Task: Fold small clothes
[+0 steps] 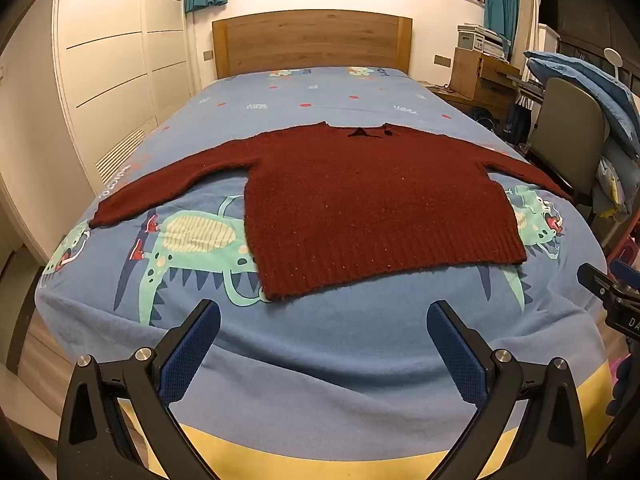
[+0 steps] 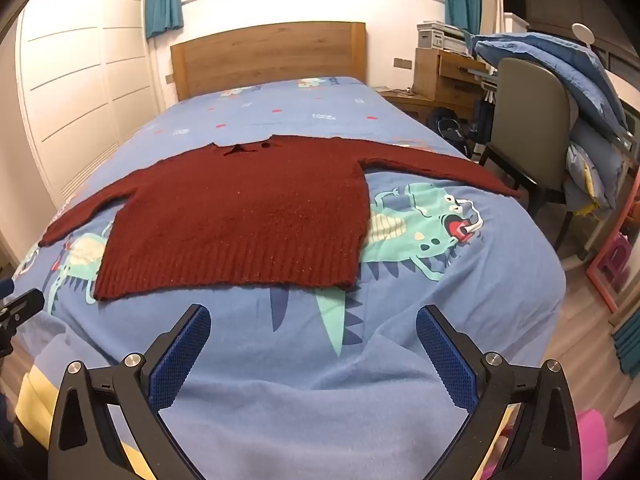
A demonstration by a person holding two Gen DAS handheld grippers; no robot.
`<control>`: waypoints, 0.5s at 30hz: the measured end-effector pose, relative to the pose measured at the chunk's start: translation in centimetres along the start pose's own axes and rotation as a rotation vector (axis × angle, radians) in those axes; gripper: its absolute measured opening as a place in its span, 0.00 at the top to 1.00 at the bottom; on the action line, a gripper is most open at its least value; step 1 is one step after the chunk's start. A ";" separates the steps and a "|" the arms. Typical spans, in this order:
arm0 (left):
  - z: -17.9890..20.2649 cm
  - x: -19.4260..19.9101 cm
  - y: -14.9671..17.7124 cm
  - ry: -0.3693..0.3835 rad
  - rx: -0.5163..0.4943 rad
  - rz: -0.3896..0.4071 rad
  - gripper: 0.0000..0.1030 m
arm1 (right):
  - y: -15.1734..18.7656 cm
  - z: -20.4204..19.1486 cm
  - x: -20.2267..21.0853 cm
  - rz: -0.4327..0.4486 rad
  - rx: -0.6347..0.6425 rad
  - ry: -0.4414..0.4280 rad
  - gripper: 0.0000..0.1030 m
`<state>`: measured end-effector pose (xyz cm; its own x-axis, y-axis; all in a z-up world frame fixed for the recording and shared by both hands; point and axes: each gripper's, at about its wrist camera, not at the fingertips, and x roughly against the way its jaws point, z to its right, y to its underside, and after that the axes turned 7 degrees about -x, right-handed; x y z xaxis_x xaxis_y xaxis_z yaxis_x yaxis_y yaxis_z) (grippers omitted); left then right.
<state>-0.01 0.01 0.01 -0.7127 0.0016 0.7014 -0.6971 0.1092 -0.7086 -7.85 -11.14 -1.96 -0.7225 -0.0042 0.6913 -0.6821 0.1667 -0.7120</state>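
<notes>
- The bed [image 1: 320, 92], under a blue dinosaur-print cover, carries the work; its wooden headboard stands at the far end.
- The dark red sweater [image 1: 360, 200] lies flat and unfolded across the middle of the bed, neckline toward the headboard, ribbed hem toward the foot edge, and each sleeve stretched out toward a side edge.
- The left tongs [image 1: 324, 344] hang over the foot edge, short of the hem, spread wide with nothing between the pads.
- The right tongs [image 2: 314, 346] hover likewise over the foot edge, fully spread and empty, near the hem's right corner.
- Judged from this, folding has not begun; this is the approach.
- The next move likely calls for reaching out to a sleeve cuff or hem corner, pinching the thick knit, and carrying it across the body.
</notes>
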 end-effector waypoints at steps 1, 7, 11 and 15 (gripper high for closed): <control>0.0 0.0 0.0 -0.004 -0.005 -0.008 0.01 | 0.0 0.0 0.0 -0.002 0.002 0.002 0.00; 0.0 0.0 0.0 0.005 0.001 -0.006 0.01 | 0.0 0.0 -0.1 -0.003 0.002 0.002 0.00; 0.4 0.1 0.1 0.006 0.001 -0.007 0.01 | 0.0 0.0 0.0 -0.003 0.002 0.002 0.00; 0.1 0.0 0.2 0.016 0.006 -0.007 0.01 | 0.1 0.0 0.0 -0.002 0.003 0.000 0.00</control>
<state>-0.15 -0.09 -0.16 -0.7066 0.0172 0.7074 -0.7024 0.1035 -0.7042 -7.90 -11.11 -1.99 -0.7213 -0.0049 0.6926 -0.6838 0.1641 -0.7110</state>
